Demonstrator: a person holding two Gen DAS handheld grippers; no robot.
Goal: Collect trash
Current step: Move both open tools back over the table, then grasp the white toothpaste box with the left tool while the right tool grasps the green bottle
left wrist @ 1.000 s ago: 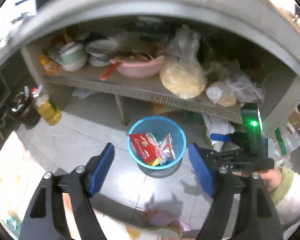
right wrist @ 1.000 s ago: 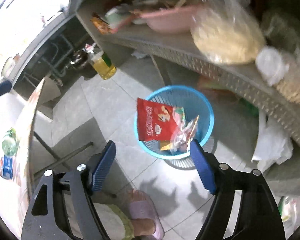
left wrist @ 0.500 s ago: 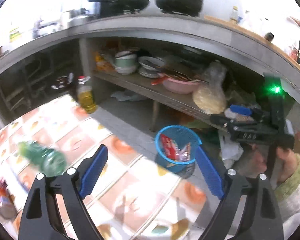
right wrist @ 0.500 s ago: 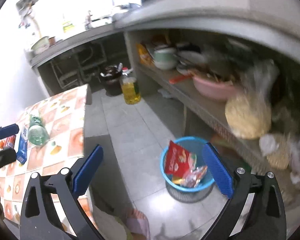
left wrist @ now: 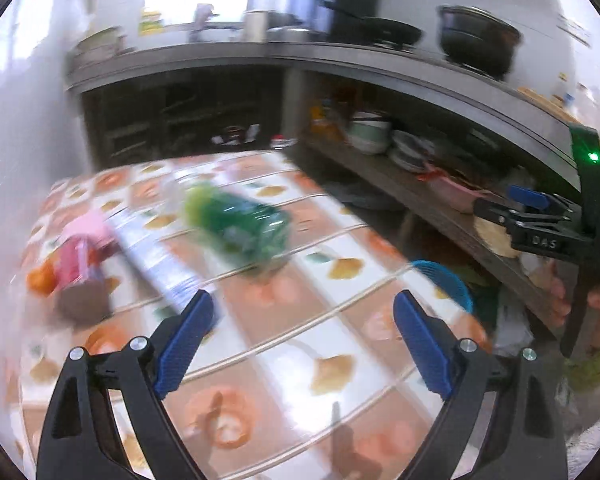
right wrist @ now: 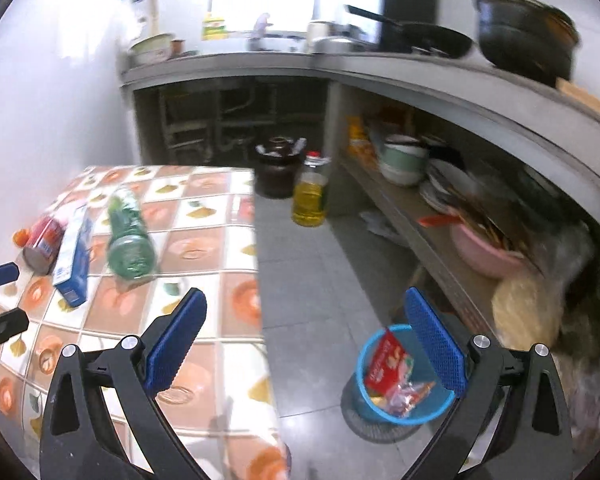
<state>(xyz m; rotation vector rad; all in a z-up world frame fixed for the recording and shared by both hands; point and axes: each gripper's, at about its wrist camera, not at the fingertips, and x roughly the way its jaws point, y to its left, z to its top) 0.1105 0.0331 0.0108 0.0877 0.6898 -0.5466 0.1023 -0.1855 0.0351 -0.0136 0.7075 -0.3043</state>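
Observation:
On the tiled-pattern table (right wrist: 204, 248) lie a green plastic bottle (right wrist: 130, 236), a blue and white box (right wrist: 74, 256) and a red can (right wrist: 42, 244). The left wrist view shows them blurred: bottle (left wrist: 236, 224), box (left wrist: 156, 256), can (left wrist: 76, 264). My left gripper (left wrist: 300, 304) hangs open and empty over the table's near part. My right gripper (right wrist: 305, 300) is open and empty above the floor beside the table. The blue trash basket (right wrist: 359, 372) stands on the floor at lower right, holding a red snack packet (right wrist: 384, 364) and wrappers.
A grey counter with a low shelf runs along the right, holding bowls and a pink basin (right wrist: 484, 252). An oil bottle (right wrist: 310, 196) and a dark pot (right wrist: 278, 168) stand on the floor behind the table. A hand (left wrist: 596, 300) holds the right gripper.
Both grippers have swung up and away from the basket toward the table, rolling as they went. The bottle, box and can have come into view; the basket now sits low at the right.

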